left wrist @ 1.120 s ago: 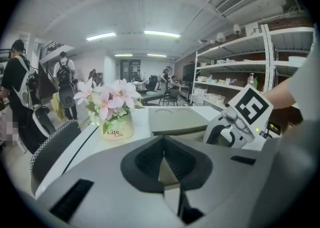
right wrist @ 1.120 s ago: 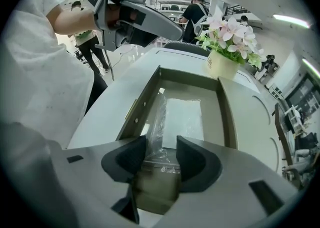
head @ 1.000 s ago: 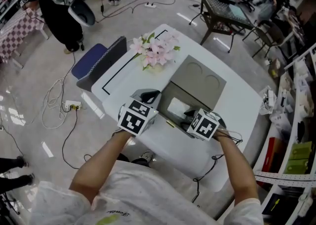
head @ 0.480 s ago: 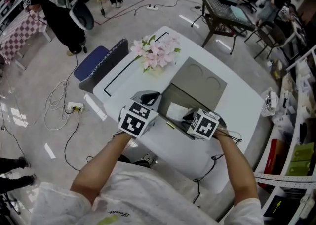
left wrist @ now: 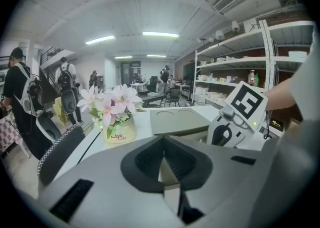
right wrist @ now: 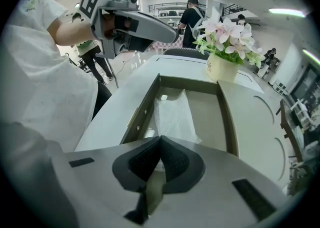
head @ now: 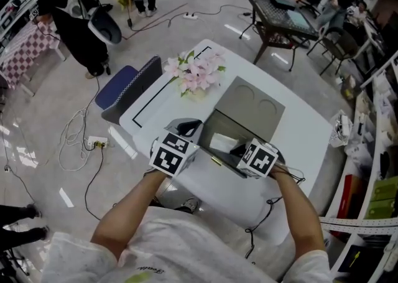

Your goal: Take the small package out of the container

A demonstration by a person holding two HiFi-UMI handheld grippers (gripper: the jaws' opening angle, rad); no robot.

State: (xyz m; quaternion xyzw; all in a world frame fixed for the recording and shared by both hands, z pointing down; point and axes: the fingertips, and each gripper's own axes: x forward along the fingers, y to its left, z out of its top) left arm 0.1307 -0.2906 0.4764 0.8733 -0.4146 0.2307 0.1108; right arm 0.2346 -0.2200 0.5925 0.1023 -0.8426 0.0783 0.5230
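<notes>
1. Small package (right wrist: pixel 172 114): a clear film bag lying inside the open grey container (right wrist: pixel 227 122), toward its near end. The right gripper (right wrist: pixel 160 141) has just been closing, and its jaws now meet on what appears to be the bag's near edge. Largest risk: so thin a bite on slick film probably slips during the lift, and the bag falls back in.
2. Second risk: the bag's bulk hangs beyond the pinch, so a quick pull may stretch the film or catch it on the container's near wall.
3. Least risk: the light container may shift with the bag. The left gripper (left wrist: pixel 164 142), jaws together on nothing, stands by the container's left corner and does not visibly brace it.
4. Room: an open hall with a glossy floor, loose cables (head: pixel 71 132), shelving (left wrist: pixel 235 51) and people (head: pixel 68 2) standing far back.
5. Surface: a white table (head: pixel 298 132). The container's lid (head: pixel 252 104) is folded back from the box.
6. Flower pot (right wrist: pixel 221 66): on the table beyond the container, apart from both grippers.
</notes>
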